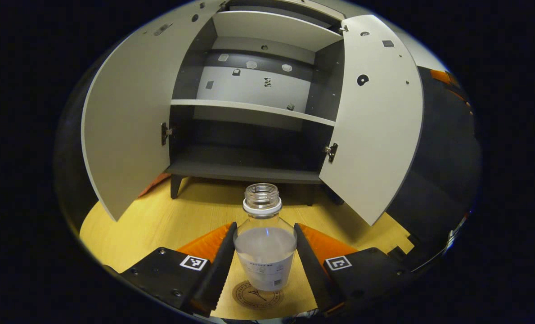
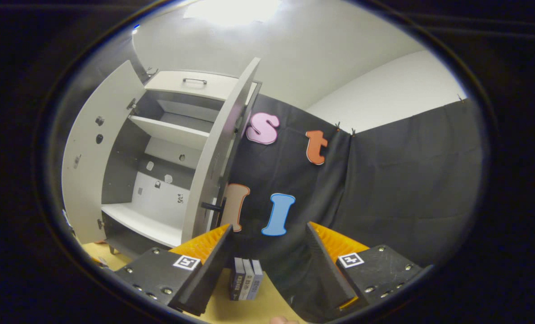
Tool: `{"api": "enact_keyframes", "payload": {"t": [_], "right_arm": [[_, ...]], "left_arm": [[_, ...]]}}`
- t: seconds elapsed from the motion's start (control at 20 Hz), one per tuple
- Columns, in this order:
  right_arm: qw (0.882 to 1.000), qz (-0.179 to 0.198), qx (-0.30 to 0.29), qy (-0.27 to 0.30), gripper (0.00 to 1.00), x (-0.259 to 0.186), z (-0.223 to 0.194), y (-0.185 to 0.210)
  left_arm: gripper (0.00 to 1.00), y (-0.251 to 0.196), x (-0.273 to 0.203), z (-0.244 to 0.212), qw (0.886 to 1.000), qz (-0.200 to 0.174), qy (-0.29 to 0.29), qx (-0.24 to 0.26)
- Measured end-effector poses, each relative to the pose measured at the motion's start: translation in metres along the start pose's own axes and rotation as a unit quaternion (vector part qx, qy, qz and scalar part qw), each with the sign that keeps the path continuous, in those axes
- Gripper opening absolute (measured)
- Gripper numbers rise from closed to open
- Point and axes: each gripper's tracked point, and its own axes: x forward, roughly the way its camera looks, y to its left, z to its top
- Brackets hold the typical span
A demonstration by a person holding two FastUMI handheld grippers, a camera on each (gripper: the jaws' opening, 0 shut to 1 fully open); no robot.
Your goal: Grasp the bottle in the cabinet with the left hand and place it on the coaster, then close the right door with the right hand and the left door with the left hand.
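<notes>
A clear, capless bottle (image 1: 264, 245) with a white label stands upright between my left gripper's (image 1: 265, 263) fingers, which press on both its sides. Its base is at a round brown coaster (image 1: 257, 295) on the wooden table; I cannot tell whether it touches it. Behind stands the cabinet (image 1: 249, 171) with its left door (image 1: 128, 121) and right door (image 1: 375, 121) swung wide and bare shelves. In the right gripper view my right gripper (image 2: 267, 265) is open and holds nothing. It points at the cloth wall beside the right door (image 2: 218, 166), seen edge-on with its dark handle (image 2: 213, 207).
Three small dark and grey boxes (image 2: 246, 279) stand on the table between the right gripper's fingers, farther off. The wooden table (image 1: 159, 220) stretches from the bottle to the cabinet's feet. A fingertip (image 2: 281, 320) shows at the bottom edge.
</notes>
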Motion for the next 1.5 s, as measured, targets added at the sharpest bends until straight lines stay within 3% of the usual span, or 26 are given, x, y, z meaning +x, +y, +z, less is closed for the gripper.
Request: {"api": "enact_keyframes", "payload": {"t": [0.2, 0.45, 1.5], "right_arm": [[1.0, 0.006, -0.009, -0.001, 0.96, 0.0, 0.0, -0.002], [1.0, 0.01, -0.008, 0.001, 0.96, 0.002, 0.0, -0.001], [1.0, 0.006, 0.014, 0.023, 0.96, 0.003, -0.021, 0.004]], "left_arm": [[0.81, 0.006, -0.002, -0.027, 1.0, 0.022, 0.012, -0.003], [0.81, 0.008, -0.001, -0.045, 0.999, 0.03, 0.02, 0.028], [0.82, -0.006, -0.015, -0.036, 0.998, 0.015, 0.031, 0.052]]}}
